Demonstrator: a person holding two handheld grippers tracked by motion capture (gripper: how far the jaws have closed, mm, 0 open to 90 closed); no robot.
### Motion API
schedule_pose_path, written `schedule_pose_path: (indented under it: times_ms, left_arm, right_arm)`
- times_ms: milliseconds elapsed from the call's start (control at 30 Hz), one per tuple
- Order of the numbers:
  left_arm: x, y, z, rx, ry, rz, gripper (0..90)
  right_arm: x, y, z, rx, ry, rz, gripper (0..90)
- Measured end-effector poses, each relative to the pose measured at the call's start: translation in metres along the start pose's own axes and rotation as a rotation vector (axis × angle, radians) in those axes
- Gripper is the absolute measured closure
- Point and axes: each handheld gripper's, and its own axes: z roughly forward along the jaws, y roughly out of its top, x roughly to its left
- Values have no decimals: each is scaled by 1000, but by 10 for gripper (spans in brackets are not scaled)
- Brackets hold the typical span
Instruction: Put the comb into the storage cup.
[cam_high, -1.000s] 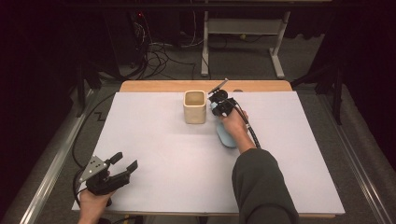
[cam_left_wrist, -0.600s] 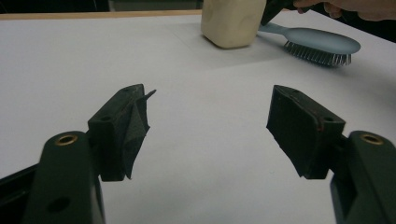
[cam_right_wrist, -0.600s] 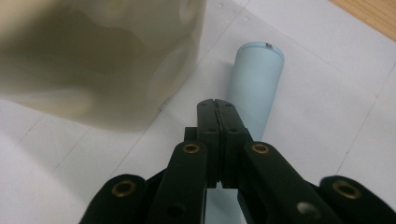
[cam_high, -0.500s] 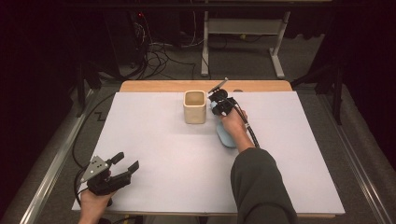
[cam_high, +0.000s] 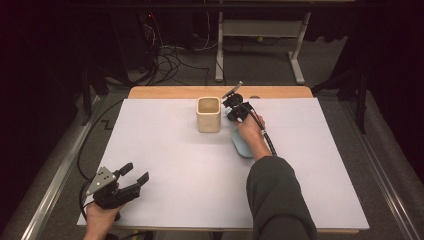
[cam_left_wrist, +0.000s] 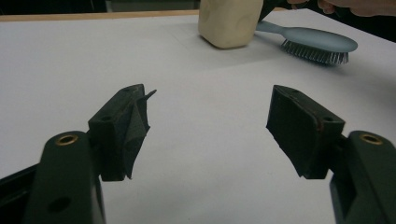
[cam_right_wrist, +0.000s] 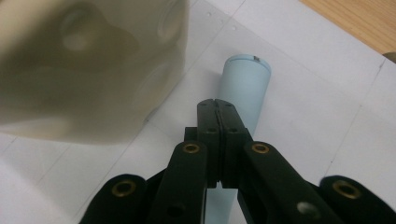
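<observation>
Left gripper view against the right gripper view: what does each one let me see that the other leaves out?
Left gripper view: the hairbrush with its oval head and bristles, lying flat beyond the left gripper, whose jaws are open. Right gripper view: the brush's pale blue handle and its round end, close up, beneath the right gripper, whose jaws are shut. Both: the cream cup and the white table sheet.

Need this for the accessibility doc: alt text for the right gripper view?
The right gripper, jaws shut together, sits over the pale blue handle of a hairbrush lying on the white table cover. A blurred cream cup stands close at upper left.
</observation>
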Motion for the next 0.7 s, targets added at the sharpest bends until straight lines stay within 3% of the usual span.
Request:
schedule_pose_path:
  times_ms: [700]
  left_arm:
    - [2, 1, -2, -17, -4, -3, 299]
  right_arm:
    - [3, 7, 8, 24, -10, -25, 900]
